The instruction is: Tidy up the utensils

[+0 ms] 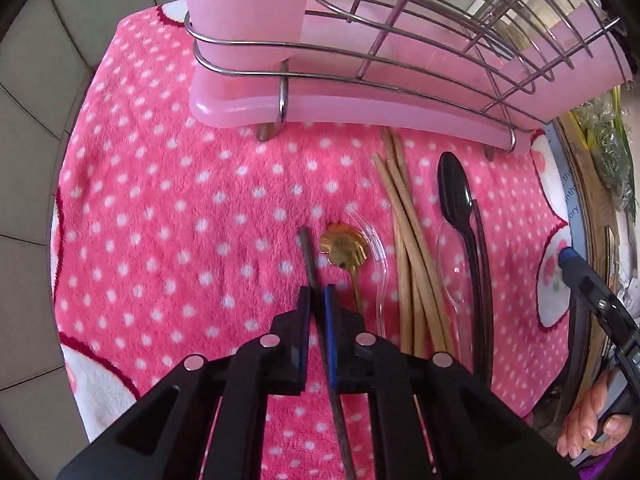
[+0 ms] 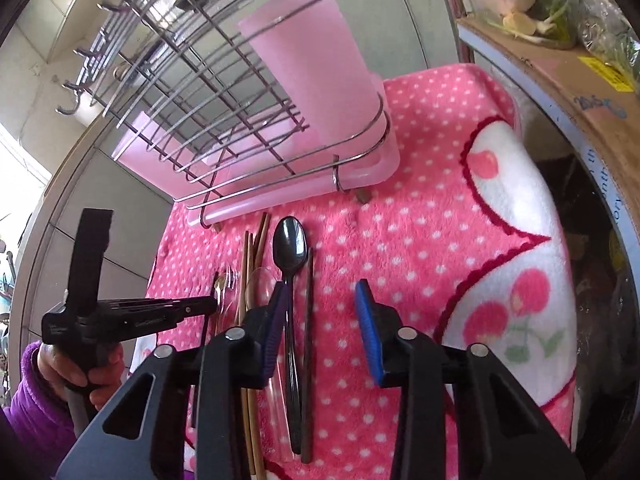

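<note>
My left gripper is shut on a thin dark chopstick that sticks out ahead over the pink dotted blanket. To its right lie a gold spoon, a clear plastic spoon, several wooden chopsticks, a second clear spoon, a black spoon and a dark chopstick. My right gripper is open and empty above the black spoon and dark chopstick. The wire rack with its pink cup stands behind.
The rack rests on a pink drip tray. A cardboard box with vegetables on top stands at the right. A tiled wall lies to the left. The left gripper shows in the right wrist view, held by a hand in a purple sleeve.
</note>
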Demonstrator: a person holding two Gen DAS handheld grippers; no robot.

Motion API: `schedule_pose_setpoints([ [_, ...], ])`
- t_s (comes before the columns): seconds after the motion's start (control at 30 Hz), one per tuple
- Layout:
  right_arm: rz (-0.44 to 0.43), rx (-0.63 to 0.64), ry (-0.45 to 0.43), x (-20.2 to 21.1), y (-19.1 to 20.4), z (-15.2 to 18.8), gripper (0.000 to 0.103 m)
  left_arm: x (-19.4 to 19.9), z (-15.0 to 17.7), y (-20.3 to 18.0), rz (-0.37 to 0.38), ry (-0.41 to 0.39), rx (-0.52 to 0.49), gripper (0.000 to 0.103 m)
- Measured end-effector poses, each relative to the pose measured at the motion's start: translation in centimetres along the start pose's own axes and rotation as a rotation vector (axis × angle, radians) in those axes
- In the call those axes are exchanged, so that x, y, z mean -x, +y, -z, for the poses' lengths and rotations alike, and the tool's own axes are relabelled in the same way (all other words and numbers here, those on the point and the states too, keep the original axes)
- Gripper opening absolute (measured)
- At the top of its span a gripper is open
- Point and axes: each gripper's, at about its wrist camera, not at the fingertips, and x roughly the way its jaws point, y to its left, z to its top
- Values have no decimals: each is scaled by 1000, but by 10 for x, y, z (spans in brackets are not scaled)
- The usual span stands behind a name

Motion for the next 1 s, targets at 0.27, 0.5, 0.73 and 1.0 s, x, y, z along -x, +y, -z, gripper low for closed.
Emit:
schedule_pose_setpoints([
  [0.27,45,50,110,-40,18,-10,22,29,8,27,68,-58,43,4],
  [0.5,151,97,197,-78,29,-14,19,61,9,44,97,-129,10,4],
  [0.73,175,102,146,-72,33,-9,5,93,16,57,179,-225,5,4],
  [1.0,85,76,-44,1,26,0,5,131,26,46,226,-397,-7,4],
])
